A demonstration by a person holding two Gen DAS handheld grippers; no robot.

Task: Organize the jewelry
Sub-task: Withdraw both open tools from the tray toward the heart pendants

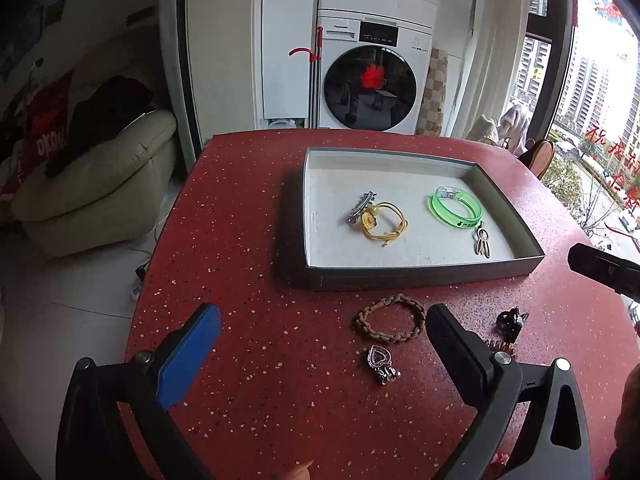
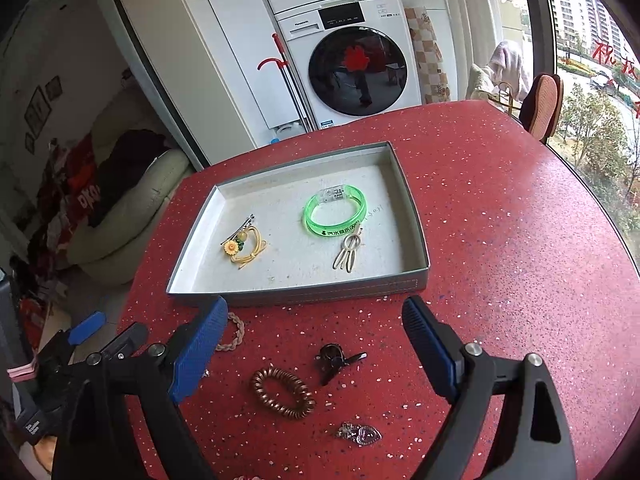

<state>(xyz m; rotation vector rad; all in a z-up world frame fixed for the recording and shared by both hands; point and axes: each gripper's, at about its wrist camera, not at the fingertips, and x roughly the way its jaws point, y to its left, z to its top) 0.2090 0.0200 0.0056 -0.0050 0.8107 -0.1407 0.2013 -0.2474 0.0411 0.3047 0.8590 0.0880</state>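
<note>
Both the left gripper (image 1: 320,328) and right gripper (image 2: 314,336) hang wide open and empty over the red table (image 2: 500,240), probably lining up the braided bracelet (image 1: 389,319) and coil hair tie (image 2: 283,393) for the tray (image 2: 296,292).

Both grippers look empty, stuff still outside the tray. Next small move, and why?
Probably lower the open right gripper onto the copper coil hair tie: it lies on the red table between the jaws, outside the tray.

Tray (image 2: 224,298) near wall blocks low entry; tray middle (image 2: 292,236) bare, reachable from above.
</note>
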